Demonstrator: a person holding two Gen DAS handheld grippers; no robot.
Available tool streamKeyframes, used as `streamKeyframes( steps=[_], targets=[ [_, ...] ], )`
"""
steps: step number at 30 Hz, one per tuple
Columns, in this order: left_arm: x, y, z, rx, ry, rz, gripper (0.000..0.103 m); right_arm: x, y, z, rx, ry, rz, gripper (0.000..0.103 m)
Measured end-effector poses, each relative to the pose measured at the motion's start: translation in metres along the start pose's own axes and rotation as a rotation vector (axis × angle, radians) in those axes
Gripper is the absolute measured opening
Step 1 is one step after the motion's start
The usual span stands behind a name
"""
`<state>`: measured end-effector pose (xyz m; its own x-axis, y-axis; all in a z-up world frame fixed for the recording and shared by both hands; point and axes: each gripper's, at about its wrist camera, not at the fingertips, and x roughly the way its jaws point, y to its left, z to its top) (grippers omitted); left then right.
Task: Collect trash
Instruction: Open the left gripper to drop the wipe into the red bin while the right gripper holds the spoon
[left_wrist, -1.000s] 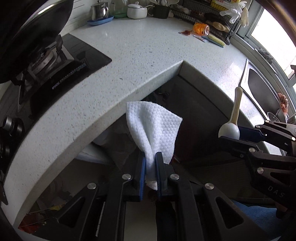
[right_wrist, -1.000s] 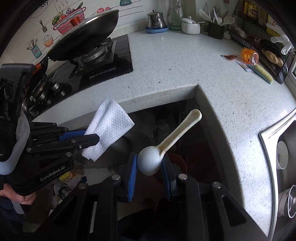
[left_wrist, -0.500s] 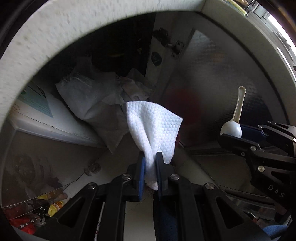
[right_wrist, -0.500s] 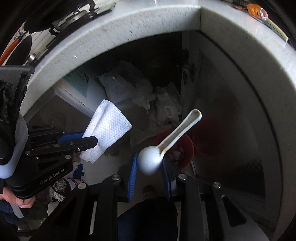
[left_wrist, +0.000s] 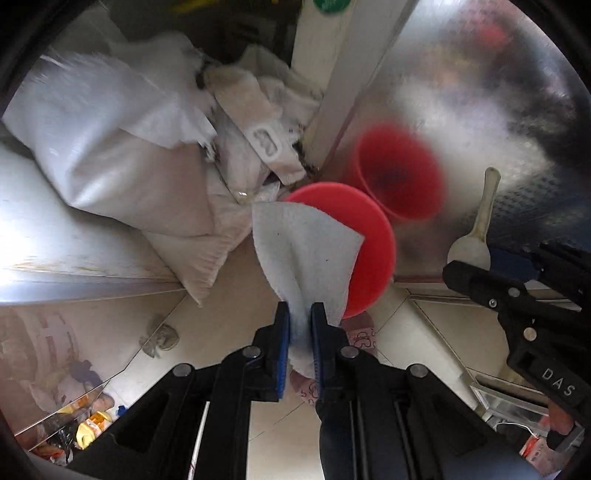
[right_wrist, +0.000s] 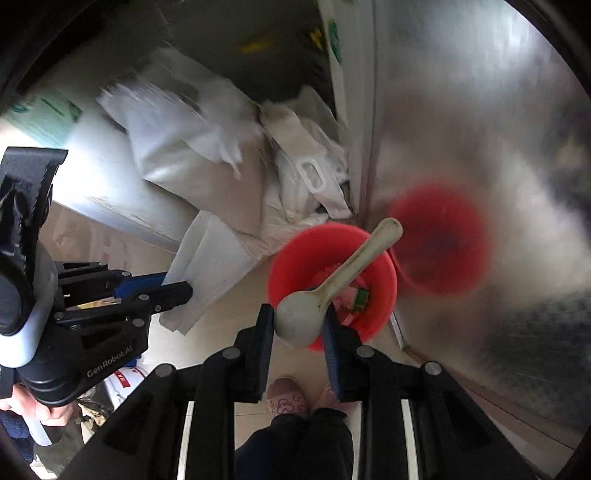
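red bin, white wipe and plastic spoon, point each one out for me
red bin (right_wrist: 295, 251): right wrist view, on its inner wall.
white wipe (left_wrist: 306, 243): left wrist view, on the middle of the sheet.
plastic spoon (right_wrist: 299, 321): right wrist view, on its bowl.

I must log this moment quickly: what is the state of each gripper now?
Left gripper: closed on the white wipe.
Right gripper: closed on the spoon.

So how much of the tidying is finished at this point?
Picking up looks done: the left gripper pinches a white wipe, and the right gripper clamps a plastic spoon. Both are over the red bin on the floor, which already holds some scraps. Left to do: opening up so both pieces drop in.
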<state>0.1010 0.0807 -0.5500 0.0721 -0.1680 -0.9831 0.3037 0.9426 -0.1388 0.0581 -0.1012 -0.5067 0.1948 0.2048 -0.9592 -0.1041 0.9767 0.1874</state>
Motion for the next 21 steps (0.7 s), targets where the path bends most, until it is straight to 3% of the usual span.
streamKeyframes(
  steps=[7,15,16,21],
  targets=[
    [0.045,-0.007,0.003,0.019,0.046,-0.02,0.01,0.045,-0.026,-0.013,0.059,0.02,0.02,0.024],
    [0.073,-0.014,0.01,0.049,0.064,-0.057,0.01,0.053,-0.036,-0.019,0.105,0.004,0.001,0.024],
    [0.073,-0.016,0.012,0.055,0.06,-0.061,0.012,0.053,-0.036,-0.019,0.107,0.005,0.003,0.024],
    [0.088,-0.019,0.022,0.074,0.106,-0.051,0.041,0.055,-0.045,-0.021,0.118,0.009,-0.004,0.024]
  ],
)
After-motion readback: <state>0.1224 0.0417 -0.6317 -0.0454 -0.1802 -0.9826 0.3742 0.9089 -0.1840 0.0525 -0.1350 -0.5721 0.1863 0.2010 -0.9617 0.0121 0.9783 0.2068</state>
